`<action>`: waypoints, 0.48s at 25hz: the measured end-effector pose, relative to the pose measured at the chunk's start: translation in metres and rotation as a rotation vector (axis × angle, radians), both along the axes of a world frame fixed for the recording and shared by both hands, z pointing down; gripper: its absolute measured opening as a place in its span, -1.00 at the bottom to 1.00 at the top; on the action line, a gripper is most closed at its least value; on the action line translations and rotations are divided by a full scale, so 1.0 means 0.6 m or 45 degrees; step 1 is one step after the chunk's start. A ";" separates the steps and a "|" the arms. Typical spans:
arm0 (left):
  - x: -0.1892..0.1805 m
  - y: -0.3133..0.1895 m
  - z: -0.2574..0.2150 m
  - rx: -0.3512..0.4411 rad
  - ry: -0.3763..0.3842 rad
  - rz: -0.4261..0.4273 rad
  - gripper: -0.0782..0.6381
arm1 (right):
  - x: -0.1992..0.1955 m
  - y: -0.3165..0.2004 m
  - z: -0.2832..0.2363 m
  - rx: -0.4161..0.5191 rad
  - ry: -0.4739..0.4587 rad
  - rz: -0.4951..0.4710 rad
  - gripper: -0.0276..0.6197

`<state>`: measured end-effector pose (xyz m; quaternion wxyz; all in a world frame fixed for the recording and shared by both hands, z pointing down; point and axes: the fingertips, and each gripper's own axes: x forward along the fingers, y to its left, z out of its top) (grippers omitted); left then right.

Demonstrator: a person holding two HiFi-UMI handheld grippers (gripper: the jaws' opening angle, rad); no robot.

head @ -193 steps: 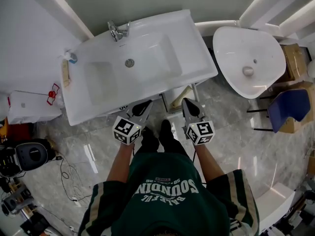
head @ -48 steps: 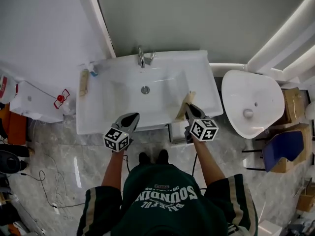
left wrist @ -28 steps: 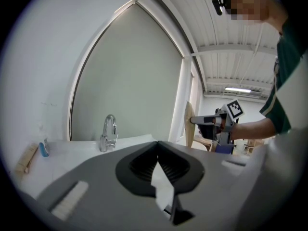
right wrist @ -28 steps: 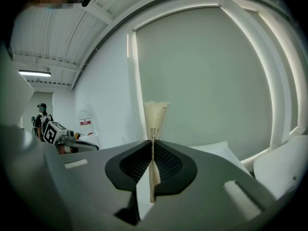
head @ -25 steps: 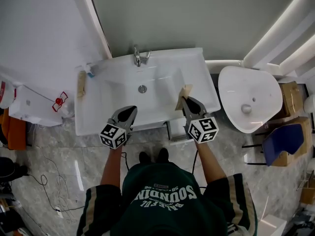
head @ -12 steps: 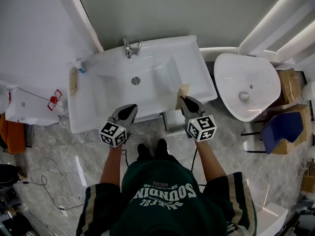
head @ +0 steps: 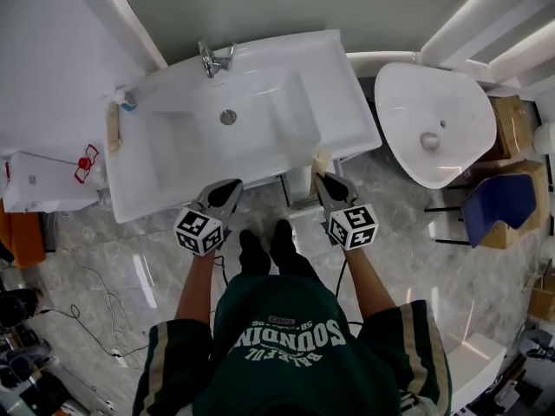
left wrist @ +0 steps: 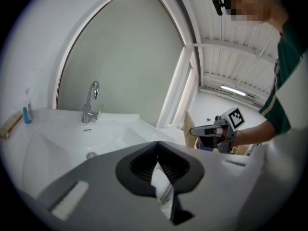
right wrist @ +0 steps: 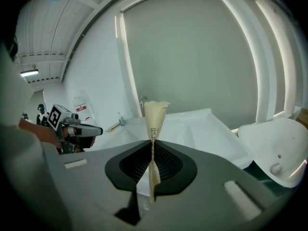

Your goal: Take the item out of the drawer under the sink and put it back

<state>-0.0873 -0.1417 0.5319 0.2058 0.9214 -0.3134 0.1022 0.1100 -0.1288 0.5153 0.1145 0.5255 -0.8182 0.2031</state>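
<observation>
My right gripper [head: 324,178] is shut on a thin beige paper packet [head: 322,162], which stands upright between its pads [right wrist: 155,114]. It hangs just in front of the white sink's [head: 260,120] front right corner. A white drawer [head: 298,189] sticks out under the sink's front edge, just left of this gripper. My left gripper [head: 227,191] is shut and holds nothing [left wrist: 157,144]. It sits at the sink's front edge, left of the drawer. Each gripper view shows the other gripper [left wrist: 211,129] [right wrist: 91,129].
A chrome tap [head: 212,57] stands at the sink's back. A wooden brush [head: 113,128] lies on the sink's left rim. A second white basin [head: 434,120], a blue chair [head: 503,202] and cardboard boxes [head: 512,102] stand to the right. Cables [head: 95,306] trail on the floor at left.
Both grippers have dropped from over the sink's front rim to just in front of and below it. The packet stays in the right gripper. The head view has tilted down.
</observation>
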 end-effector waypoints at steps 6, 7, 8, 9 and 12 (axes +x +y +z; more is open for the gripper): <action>0.023 0.032 0.033 -0.058 -0.015 0.028 -0.64 | 0.015 0.045 0.072 -0.094 0.054 -0.024 -0.84; 0.025 0.037 0.038 -0.065 -0.018 0.030 -0.64 | 0.018 0.052 0.086 -0.113 0.063 -0.028 -0.84; 0.028 0.042 0.043 -0.072 -0.020 0.031 -0.64 | 0.022 0.058 0.102 -0.134 0.073 -0.030 -0.84; 0.029 0.047 0.047 -0.079 -0.024 0.032 -0.64 | 0.027 0.063 0.119 -0.155 0.085 -0.034 -0.84; 0.030 0.060 0.062 -0.107 -0.035 0.032 -0.64 | 0.036 0.073 0.169 -0.218 0.129 -0.058 -0.84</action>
